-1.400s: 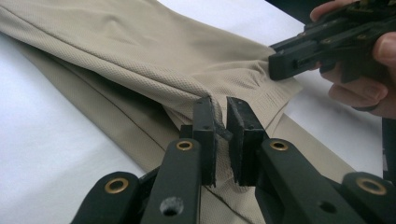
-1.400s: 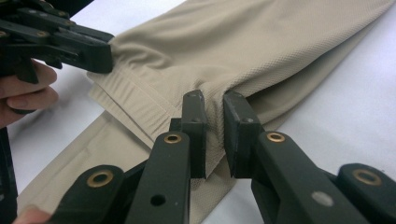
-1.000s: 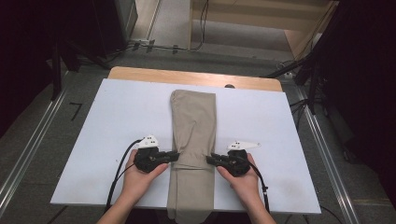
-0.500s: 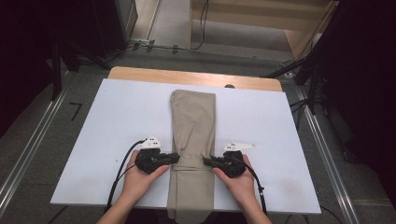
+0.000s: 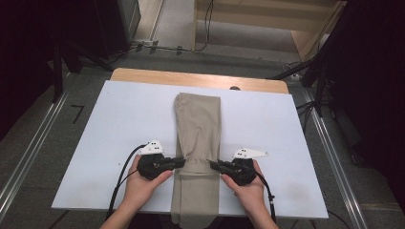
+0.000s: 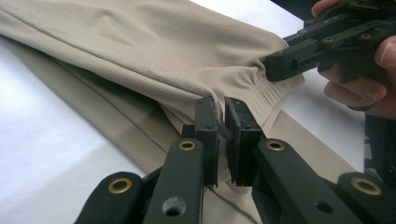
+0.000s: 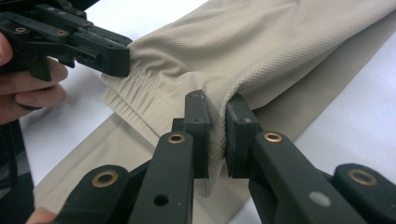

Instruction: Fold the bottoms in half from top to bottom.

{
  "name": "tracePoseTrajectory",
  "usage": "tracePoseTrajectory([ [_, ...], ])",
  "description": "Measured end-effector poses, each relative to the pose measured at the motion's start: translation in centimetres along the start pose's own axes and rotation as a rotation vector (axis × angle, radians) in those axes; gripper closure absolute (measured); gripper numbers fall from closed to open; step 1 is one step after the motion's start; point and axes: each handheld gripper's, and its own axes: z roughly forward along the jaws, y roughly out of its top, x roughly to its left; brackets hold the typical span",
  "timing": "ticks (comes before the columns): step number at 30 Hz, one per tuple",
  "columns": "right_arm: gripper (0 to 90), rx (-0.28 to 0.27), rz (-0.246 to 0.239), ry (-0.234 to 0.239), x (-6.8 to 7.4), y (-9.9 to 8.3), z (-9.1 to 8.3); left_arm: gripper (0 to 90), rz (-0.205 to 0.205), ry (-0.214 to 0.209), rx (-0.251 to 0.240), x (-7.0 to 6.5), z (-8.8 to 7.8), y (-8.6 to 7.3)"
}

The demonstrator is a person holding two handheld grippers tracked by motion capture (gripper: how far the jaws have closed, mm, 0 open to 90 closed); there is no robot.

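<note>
Work in hand: folding a pair of beige trousers [image 5: 197,138] that lie lengthwise down the middle of the white desk [image 5: 114,124], with the near end hanging over the near edge.

Done so far: the garment is already folded into one narrow strip – both legs stacked, edges fairly even. Judging from the raised ribbed band across the strip, a top layer is being picked up at both side edges.

Left to do: by my reading, the crosswise fold – carrying the pinched layer along the strip and laying it flat. No such fold lies finished yet.

Left tool [image 5: 179,162]: at the strip's left edge, jaws drawn almost together on a pinch of fabric; in the left gripper view the cloth [image 6: 154,60] is bunched between the pads and pulled up in a ridge.

Right tool [image 5: 215,165]: at the strip's right edge, directly across from the other. Its jaws have just been closing, and the right gripper view shows a fold of trouser cloth [image 7: 261,51] caught between them, so it grips too.

Ribbed band [image 7: 135,100]: runs between the two tools, lifted a little off the lower layer.

Hands: the left hand [image 5: 143,183] and right hand [image 5: 248,188] rest low on the desk, each wrapped round its tool.

Risk: the grips are thin edge pinches – I think a layer could slip out when lifted.
</note>
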Motion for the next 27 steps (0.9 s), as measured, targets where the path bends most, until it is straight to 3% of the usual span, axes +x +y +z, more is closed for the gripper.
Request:
tracePoseTrajectory([
  [13,80.4,-0.014,0.01,0.025,2.1,-2.2,-1.7,85.2,0.0,-0.021,0.01,-2.6,-1.3,-2.0],
  [27,80.3,-0.014,0.002,0.039,4.7,-4.7,-3.9,85.1,0.005,-0.072,0.027,-5.1,-2.7,-3.7],
])
